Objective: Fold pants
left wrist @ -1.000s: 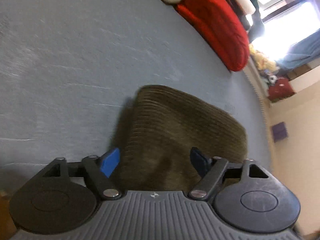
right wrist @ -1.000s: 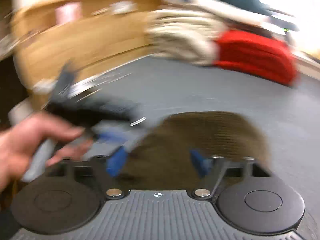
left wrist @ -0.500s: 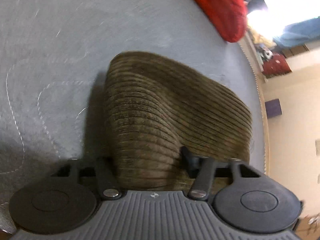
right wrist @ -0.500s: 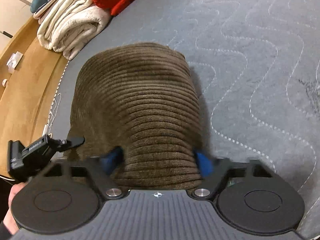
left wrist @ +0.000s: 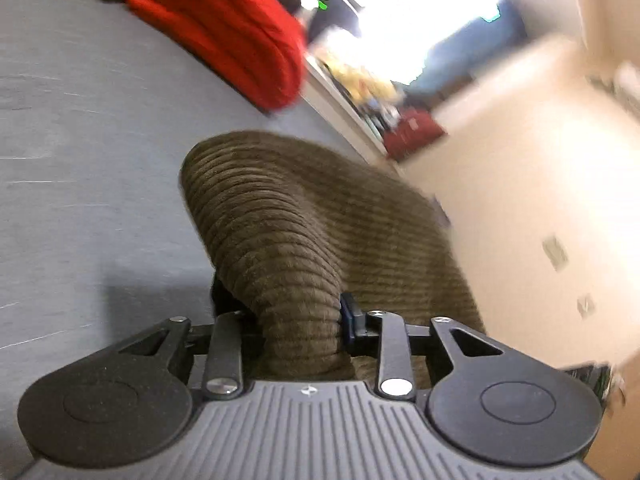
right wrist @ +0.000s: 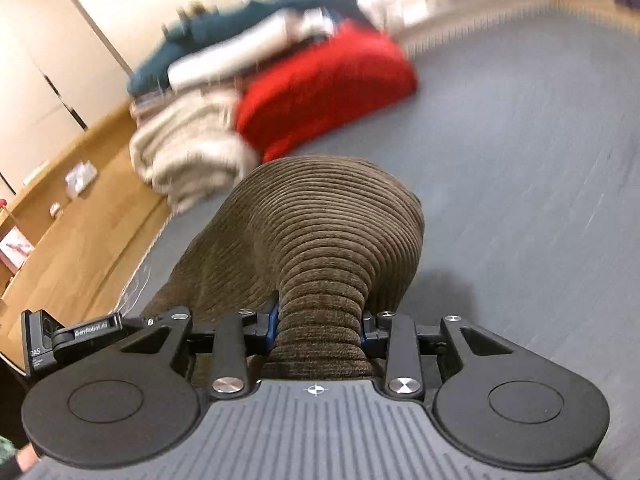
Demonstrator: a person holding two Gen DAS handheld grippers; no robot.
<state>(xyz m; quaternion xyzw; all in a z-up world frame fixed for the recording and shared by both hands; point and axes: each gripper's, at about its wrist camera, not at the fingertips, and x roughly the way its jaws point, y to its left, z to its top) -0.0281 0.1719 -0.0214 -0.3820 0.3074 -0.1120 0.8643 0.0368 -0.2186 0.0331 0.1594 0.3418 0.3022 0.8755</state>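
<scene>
The pants (left wrist: 304,220) are brown corduroy, lying on a grey quilted mattress (left wrist: 80,160). My left gripper (left wrist: 296,316) is shut on a bunched fold of the pants, and the cloth rises in a ridge from the jaws. My right gripper (right wrist: 320,320) is shut on another bunched part of the pants (right wrist: 328,220), which lift in a hump in front of it. The left gripper's body (right wrist: 60,340) shows at the lower left of the right wrist view. The fingertips are mostly hidden by cloth.
A red folded blanket (left wrist: 224,28) and a cream folded blanket (right wrist: 188,152) lie at the far side of the mattress (right wrist: 540,160), with teal cloth (right wrist: 208,36) stacked behind. A wooden ledge (right wrist: 80,216) runs along the mattress's left side. A wall (left wrist: 540,160) stands at the right.
Both grippers have closed from open onto the pants and lifted the cloth off the mattress. Both views have tilted up toward the room.
</scene>
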